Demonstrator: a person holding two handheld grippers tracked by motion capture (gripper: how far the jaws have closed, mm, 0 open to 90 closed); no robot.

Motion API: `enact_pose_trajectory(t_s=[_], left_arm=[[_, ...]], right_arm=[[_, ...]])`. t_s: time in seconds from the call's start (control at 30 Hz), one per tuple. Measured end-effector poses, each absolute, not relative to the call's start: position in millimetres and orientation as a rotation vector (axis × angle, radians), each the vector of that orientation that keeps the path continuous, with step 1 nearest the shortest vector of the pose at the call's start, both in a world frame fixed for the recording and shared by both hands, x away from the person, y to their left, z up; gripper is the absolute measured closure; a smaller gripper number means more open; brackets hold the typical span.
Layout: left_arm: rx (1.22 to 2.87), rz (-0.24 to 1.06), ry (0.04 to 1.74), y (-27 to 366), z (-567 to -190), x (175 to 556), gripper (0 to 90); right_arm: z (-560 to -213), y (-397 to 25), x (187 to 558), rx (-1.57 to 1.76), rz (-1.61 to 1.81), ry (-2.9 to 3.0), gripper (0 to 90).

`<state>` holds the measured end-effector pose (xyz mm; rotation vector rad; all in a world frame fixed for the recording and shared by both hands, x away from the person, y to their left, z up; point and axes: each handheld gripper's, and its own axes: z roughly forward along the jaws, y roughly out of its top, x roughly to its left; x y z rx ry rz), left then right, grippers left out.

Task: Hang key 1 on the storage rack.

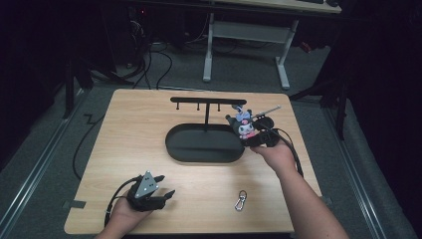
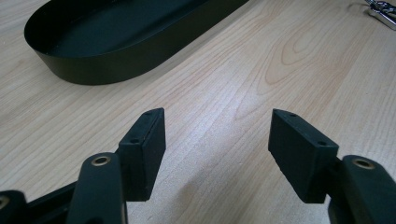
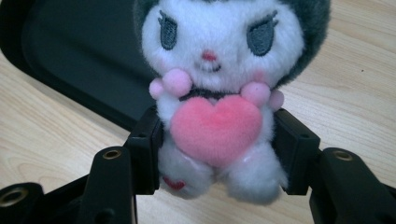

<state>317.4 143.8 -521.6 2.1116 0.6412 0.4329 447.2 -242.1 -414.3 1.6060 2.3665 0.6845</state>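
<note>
Right gripper (image 3: 217, 149): jaws clamped on the plush toy's (image 3: 219, 88) body, at the tray's (image 1: 171, 144) right end
Toy: white face, dark grey hood, pink heart on chest; small red heart on one foot
Left gripper (image 2: 217, 144): jaws apart over bare table (image 2: 243, 88)
Clip (image 1: 241, 200): on table, near front edge

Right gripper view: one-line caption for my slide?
Right hand-held gripper clamps a white-and-grey plush doll holding a pink heart beside the black oval metal tray on the light wooden table.

Light wooden rectangular table (image 1: 149, 149) on grey carpeted floor (image 1: 30, 164). Behind it: white metal-legged desk (image 1: 246, 35), black cables (image 1: 154, 59) trailing over the floor. Surrounding room dark, unlit.
</note>
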Motion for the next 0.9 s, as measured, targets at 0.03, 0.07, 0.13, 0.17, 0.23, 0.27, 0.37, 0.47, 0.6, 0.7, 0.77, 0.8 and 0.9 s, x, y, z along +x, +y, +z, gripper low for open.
enact_pose_trajectory(t_s=[0.03, 0.07, 0.13, 0.17, 0.23, 0.27, 0.37, 0.47, 0.6, 0.7, 0.77, 0.8, 0.9], left_arm=[[2.109, 0.432, 0.641, 143, -522, 317, 37.4], [2.108, 0.432, 0.641, 143, -522, 318, 37.4], [2.111, 0.431, 0.640, 143, -522, 318, 37.3], [2.113, 0.431, 0.640, 143, -522, 318, 37.3], [2.115, 0.431, 0.640, 144, -522, 317, 37.3], [2.114, 0.433, 0.641, 144, -522, 317, 37.3], [2.105, 0.434, 0.648, 146, -522, 317, 37.3], [2.106, 0.436, 0.651, 147, -521, 317, 37.3], [2.109, 0.434, 0.652, 147, -522, 318, 37.2], [2.107, 0.431, 0.651, 146, -522, 318, 37.2], [2.109, 0.429, 0.651, 145, -522, 318, 37.2], [2.109, 0.430, 0.650, 145, -522, 318, 37.2], [2.108, 0.431, 0.648, 143, -522, 317, 37.2]], right_arm=[[-415, -241, 448, 1.604, 0.682, 2.367, 43.9], [-416, -240, 449, 1.602, 0.678, 2.366, 42.7], [-417, -240, 450, 1.608, 0.682, 2.360, 38.1], [-417, -239, 451, 1.611, 0.678, 2.358, 36.0], [-417, -240, 451, 1.616, 0.656, 2.349, 34.0], [-417, -241, 450, 1.613, 0.664, 2.346, 34.3], [-413, -244, 447, 1.609, 0.693, 2.343, 35.7], [-406, -248, 433, 1.566, 0.748, 2.329, 40.8], [-403, -252, 410, 1.509, 0.758, 2.316, 45.5], [-408, -255, 393, 1.471, 0.772, 2.315, 47.2], [-413, -256, 379, 1.457, 0.795, 2.306, 47.8], [-417, -256, 372, 1.455, 0.811, 2.301, 48.0], [-430, -259, 353, 1.442, 0.873, 2.289, 49.4]])
